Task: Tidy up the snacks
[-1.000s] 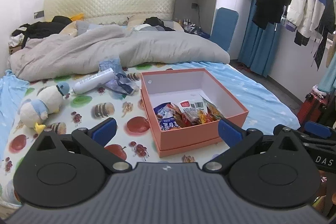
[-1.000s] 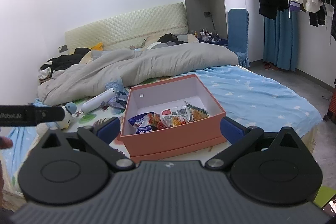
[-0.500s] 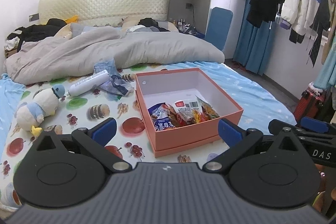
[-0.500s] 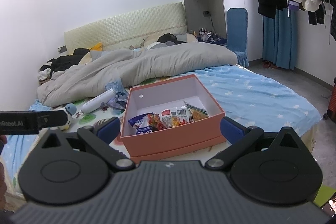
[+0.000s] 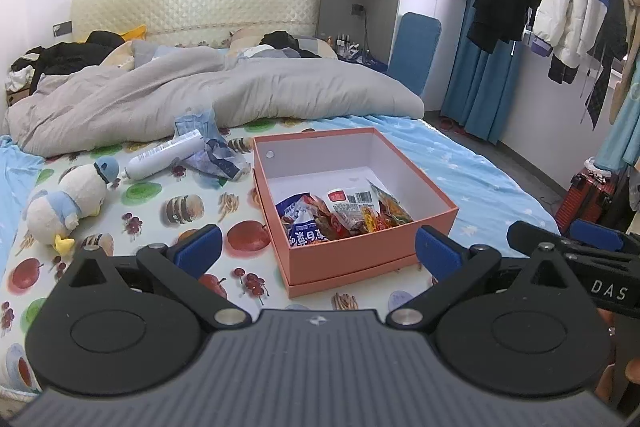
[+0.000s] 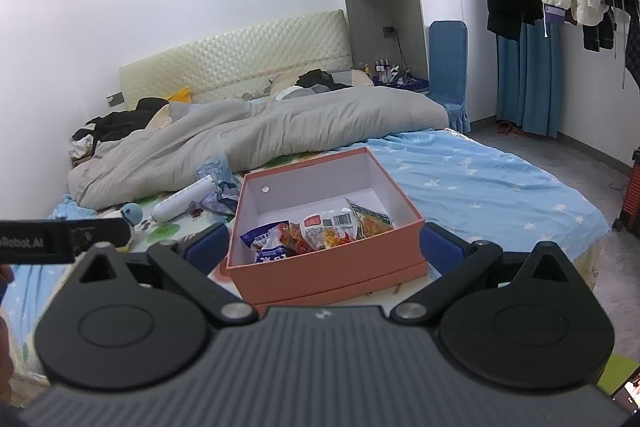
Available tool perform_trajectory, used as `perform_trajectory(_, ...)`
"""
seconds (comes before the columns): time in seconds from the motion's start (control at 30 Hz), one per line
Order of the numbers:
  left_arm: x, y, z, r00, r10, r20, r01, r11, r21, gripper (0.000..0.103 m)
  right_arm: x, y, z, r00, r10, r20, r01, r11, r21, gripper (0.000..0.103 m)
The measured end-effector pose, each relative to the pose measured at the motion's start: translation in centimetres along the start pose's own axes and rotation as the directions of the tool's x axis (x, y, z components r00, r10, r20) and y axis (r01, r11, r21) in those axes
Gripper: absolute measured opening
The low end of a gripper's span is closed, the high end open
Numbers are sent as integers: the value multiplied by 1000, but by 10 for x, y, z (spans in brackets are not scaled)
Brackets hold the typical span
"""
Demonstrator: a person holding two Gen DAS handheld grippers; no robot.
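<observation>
Left tongs (image 5: 318,247) slightly retreated, spread empty.

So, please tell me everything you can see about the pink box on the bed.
The pink box is a square, open-topped box that looks like stiff cardboard, salmon-pink outside and white inside. A small round dot sits on its far inner wall. It seems to stand in a slightly wider base of the same colour, perhaps its lid. It rests flat on the fruit-print sheet near the bed's foot. Several snack packets lie inside, bunched against the near wall; the far half is bare. Neither gripper touches it.
</observation>
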State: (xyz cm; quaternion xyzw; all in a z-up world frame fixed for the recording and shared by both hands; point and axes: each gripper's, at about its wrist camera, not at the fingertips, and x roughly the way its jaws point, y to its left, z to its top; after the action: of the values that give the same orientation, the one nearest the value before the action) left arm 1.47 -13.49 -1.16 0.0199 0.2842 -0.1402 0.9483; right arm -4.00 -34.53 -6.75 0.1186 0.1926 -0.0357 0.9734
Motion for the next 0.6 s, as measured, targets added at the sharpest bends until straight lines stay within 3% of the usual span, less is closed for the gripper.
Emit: perform_trajectory(0.6,0,2,0,1000,3,0,-3,1000,-7,103,0,4,1,1000,6,-4,-6,1000,-3,103)
